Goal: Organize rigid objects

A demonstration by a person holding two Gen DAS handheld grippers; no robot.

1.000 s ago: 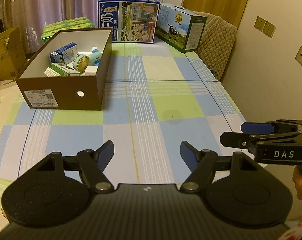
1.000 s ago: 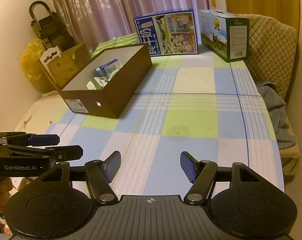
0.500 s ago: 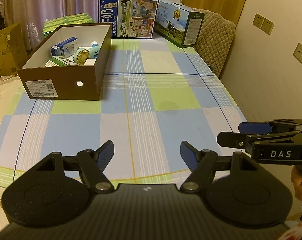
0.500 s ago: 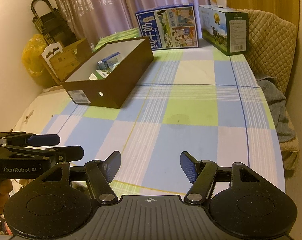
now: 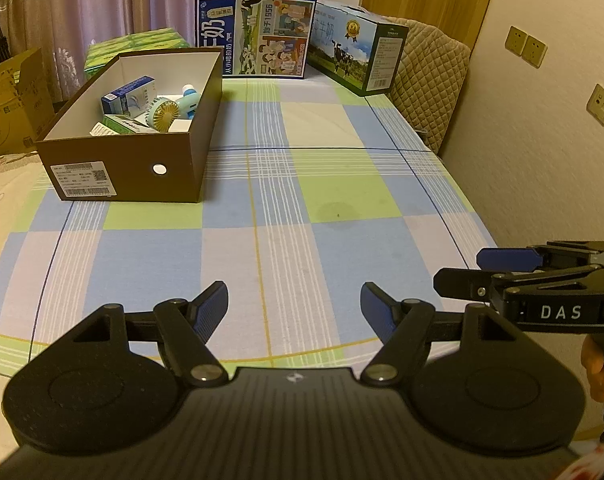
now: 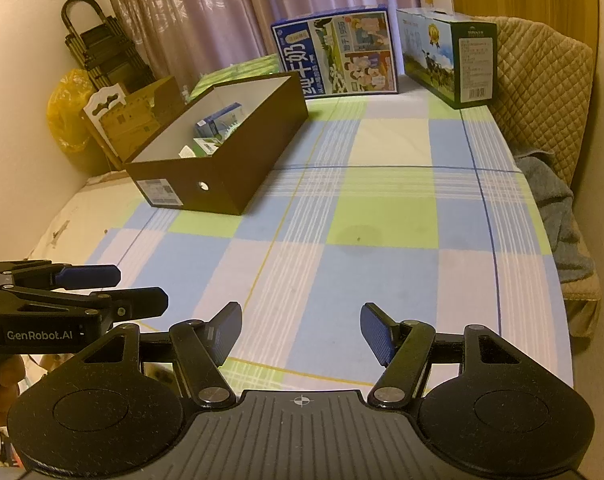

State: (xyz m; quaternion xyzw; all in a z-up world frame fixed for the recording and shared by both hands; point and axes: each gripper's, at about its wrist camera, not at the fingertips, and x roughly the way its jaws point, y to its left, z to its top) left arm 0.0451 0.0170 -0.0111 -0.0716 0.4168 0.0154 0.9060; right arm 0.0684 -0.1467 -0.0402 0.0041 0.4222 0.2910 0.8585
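A brown open box (image 5: 142, 176) stands at the far left of the checked tablecloth (image 5: 342, 200); it also shows in the right wrist view (image 6: 226, 184). Inside lie a blue-and-white carton (image 5: 128, 96), a green carton (image 5: 122, 125) and a small teal hand fan (image 5: 164, 114). My left gripper (image 5: 294, 308) is open and empty over the near table edge. My right gripper (image 6: 300, 328) is open and empty, beside it on the right; it appears in the left wrist view (image 5: 462, 272).
Two printed milk cartons (image 5: 258, 36) (image 5: 358, 58) stand at the table's far end. A quilted chair (image 5: 434, 80) stands at the far right, with a grey cloth (image 6: 558, 216) by the right edge. Cardboard boxes (image 5: 10, 100) and a yellow bag (image 6: 68, 116) sit left.
Both grippers have pulled back toward the near table edge, so the box and cartons look farther away. Both stayed open and empty.
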